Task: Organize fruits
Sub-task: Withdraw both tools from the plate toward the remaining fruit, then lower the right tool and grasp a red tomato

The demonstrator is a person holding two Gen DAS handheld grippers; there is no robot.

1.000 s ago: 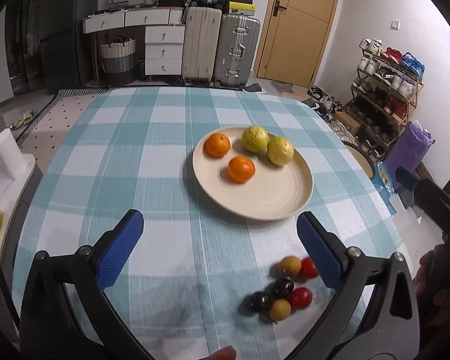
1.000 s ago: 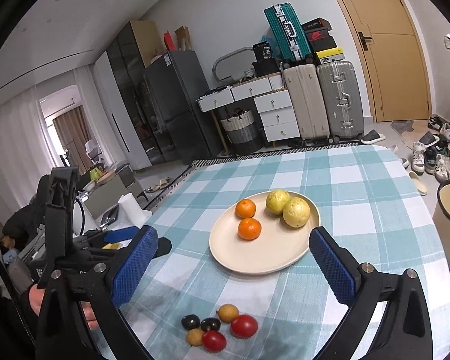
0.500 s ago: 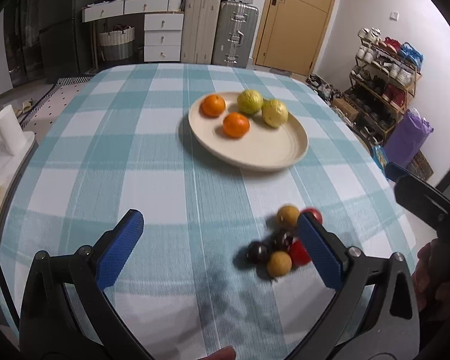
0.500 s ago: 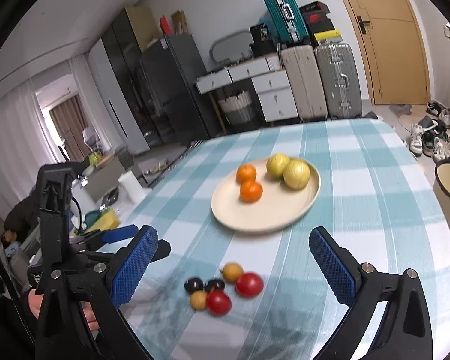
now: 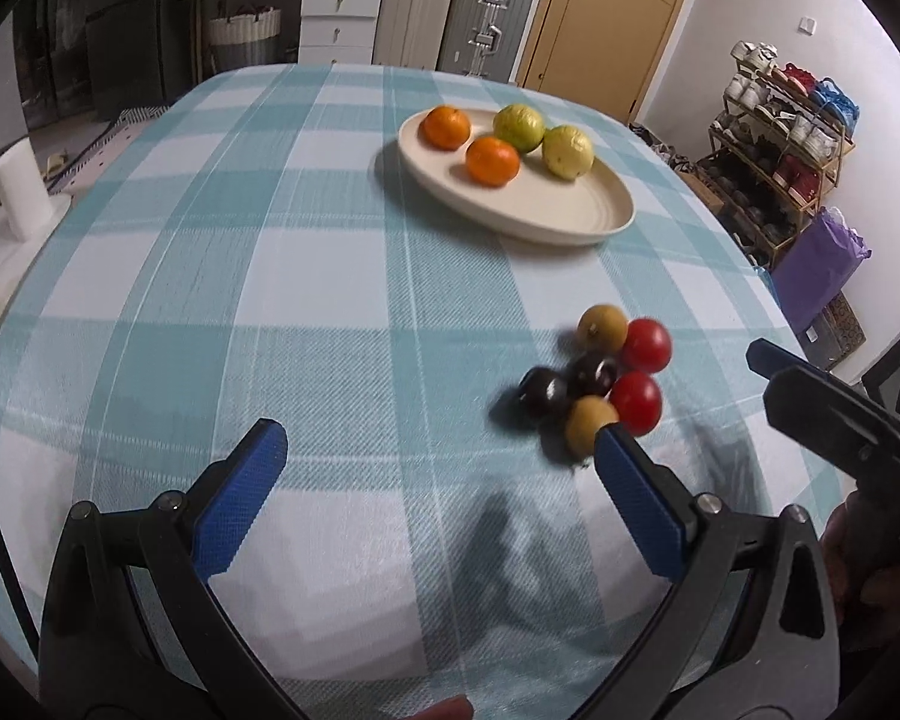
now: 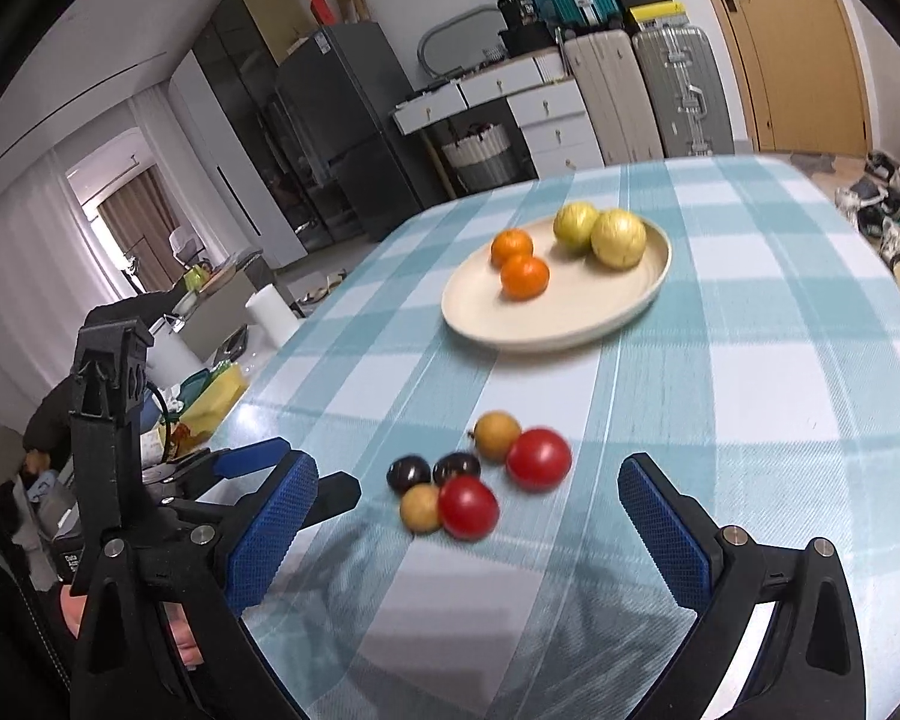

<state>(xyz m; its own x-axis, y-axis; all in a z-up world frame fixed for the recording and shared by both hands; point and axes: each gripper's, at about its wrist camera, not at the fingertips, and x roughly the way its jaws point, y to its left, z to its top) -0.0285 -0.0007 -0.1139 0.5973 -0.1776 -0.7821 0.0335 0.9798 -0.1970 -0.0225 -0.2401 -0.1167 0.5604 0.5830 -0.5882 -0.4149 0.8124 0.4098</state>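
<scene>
Both tools hover low over the checked worktop (image 5: 306, 276), angled forward and down. The left tool (image 5: 435, 459) is spread wide and empty, its right fingertip (image 5: 615, 450) just at the near edge of the small fruit cluster (image 5: 600, 378). The right tool (image 6: 465, 495) is also wide and empty, with the cluster lying just ahead between its blue pads. Farther off, the cream plate (image 6: 576, 324) carries two oranges and two yellow-green fruits. Compared with a second ago, both tools have dropped and advanced: the cluster looms larger and nearer, the plate sits higher in each view.
</scene>
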